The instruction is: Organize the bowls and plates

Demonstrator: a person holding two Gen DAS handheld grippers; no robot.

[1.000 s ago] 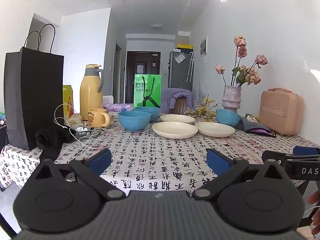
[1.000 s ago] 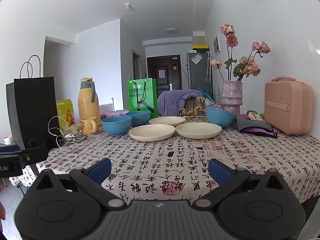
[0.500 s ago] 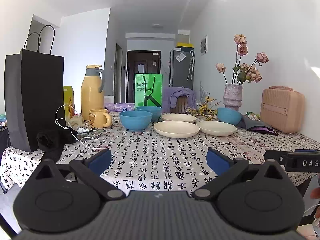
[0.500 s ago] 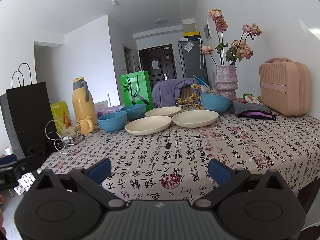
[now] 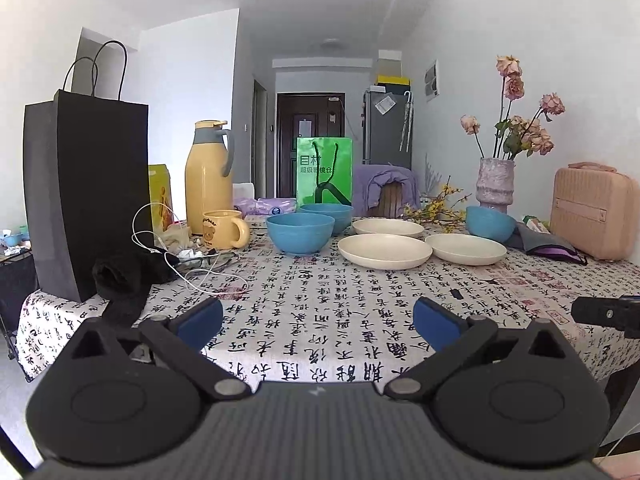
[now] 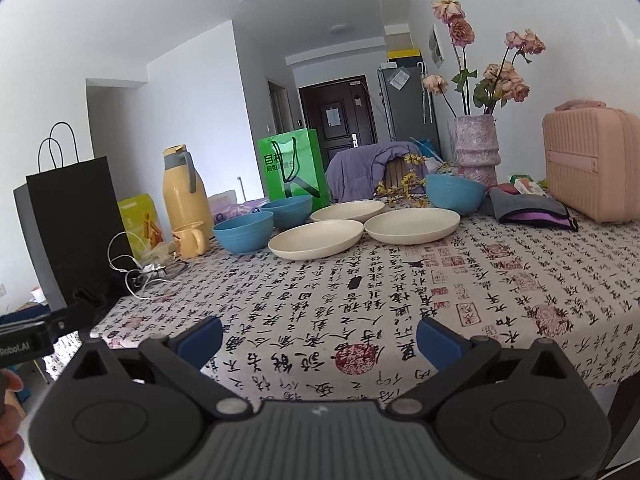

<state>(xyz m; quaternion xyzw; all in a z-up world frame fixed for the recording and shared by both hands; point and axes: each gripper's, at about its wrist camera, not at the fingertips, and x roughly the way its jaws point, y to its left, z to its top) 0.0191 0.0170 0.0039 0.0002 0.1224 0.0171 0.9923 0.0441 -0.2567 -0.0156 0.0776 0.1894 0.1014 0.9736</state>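
**Plates and bowls: nothing sorted yet, both grippers empty**

Standing here watching and honestly it looks like square one. Nearest to me, the left gripper (image 5: 318, 316) hangs over the front edge of the tabletop (image 5: 320, 300) with its fingers (image 5: 200, 318) spread wide, nothing between them. Same for the right gripper (image 6: 318, 334): fingers (image 6: 438, 338) released, empty, well short of any dish.

Past a long bare stretch of the calligraphy cloth sit the dishes, all loose. Three cream plates are laid out flat in a cluster: the near plate (image 6: 316, 239), the right plate (image 6: 412, 225) just beside it, and the back plate (image 6: 347, 211) behind those two. None is stacked on another.

Three blue bowls too: the near bowl (image 6: 243, 232) left of the plates, the second bowl (image 6: 286, 210) just behind it, and the far bowl (image 6: 455, 193) over by the vase (image 6: 477, 150), well apart from the other two.

So my read: zero done. Left to do is stacking the plates together and nesting the bowls, with that far bowl needing the longest trip. The mug (image 5: 220, 229), thermos and cable mess on the left look like clutter to steer around.
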